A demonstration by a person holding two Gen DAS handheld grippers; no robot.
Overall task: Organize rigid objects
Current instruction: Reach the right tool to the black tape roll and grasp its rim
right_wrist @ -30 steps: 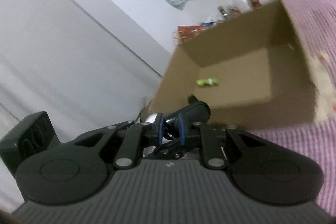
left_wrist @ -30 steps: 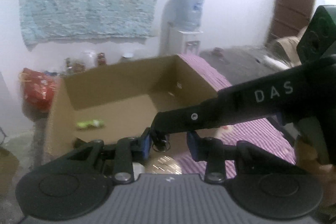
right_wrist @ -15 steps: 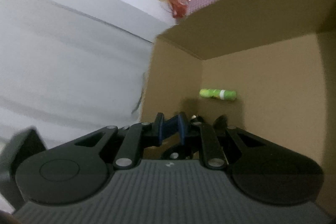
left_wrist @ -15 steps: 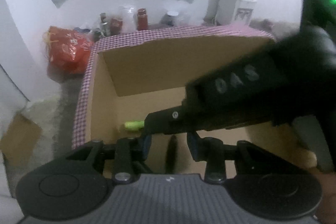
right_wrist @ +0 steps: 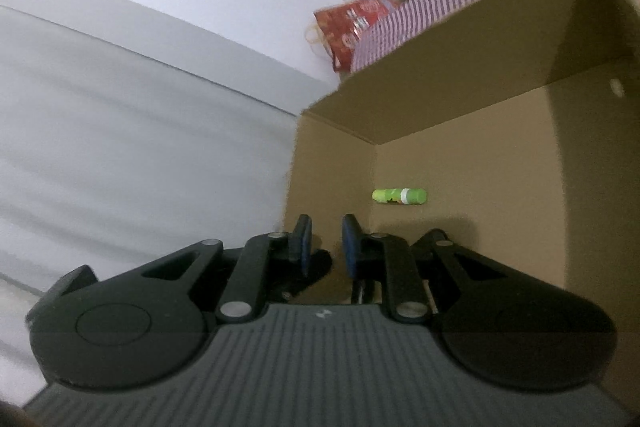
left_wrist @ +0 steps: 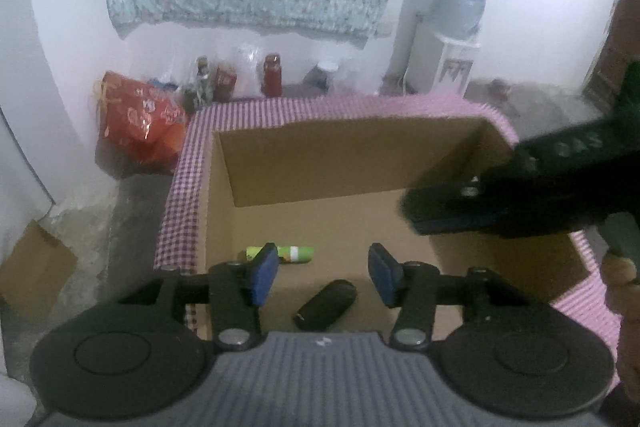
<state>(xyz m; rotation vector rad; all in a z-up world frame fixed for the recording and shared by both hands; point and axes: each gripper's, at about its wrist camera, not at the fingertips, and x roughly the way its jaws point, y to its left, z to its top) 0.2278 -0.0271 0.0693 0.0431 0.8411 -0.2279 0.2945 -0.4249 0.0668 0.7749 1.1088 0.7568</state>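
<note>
**A:** What are your fingers doing?

**B:** My left gripper (left_wrist: pixel 324 277) has its blue pads (left_wrist: pixel 262 277) apart; the jaws have just been opening; neither pad touches anything. My right gripper (right_wrist: pixel 327 245) has its pads drawn close, with only a thin slit between them and nothing in it.

**A:** And the things you are sorting?

**B:** The black cylinder (left_wrist: pixel 326 304) is down inside the cardboard box (left_wrist: pixel 360 163); from my left camera it sits at six o'clock, just below the gap between my open pads, tilted with its far end towards one o'clock; it seems to lie on the box floor, though I cannot tell for certain. The green tube (left_wrist: pixel 280 254) lies on its side on the floor too, at about eleven o'clock from the cylinder, near it but apart.

**A:** Where is your other hand in that view?

**B:** At three o'clock; the right gripper reaches in over the box from that side, blurred, with my right hand (left_wrist: pixel 624 291) behind it at four o'clock.

**A:** What surrounds the box?

**B:** A pink checked cloth (left_wrist: pixel 184 211) runs under it; beyond, at ten o'clock, is a red bag (left_wrist: pixel 140 123); at twelve a row of bottles (left_wrist: pixel 272 81) stands by the wall; at one o'clock stands a water dispenser (left_wrist: pixel 448 39).
</note>
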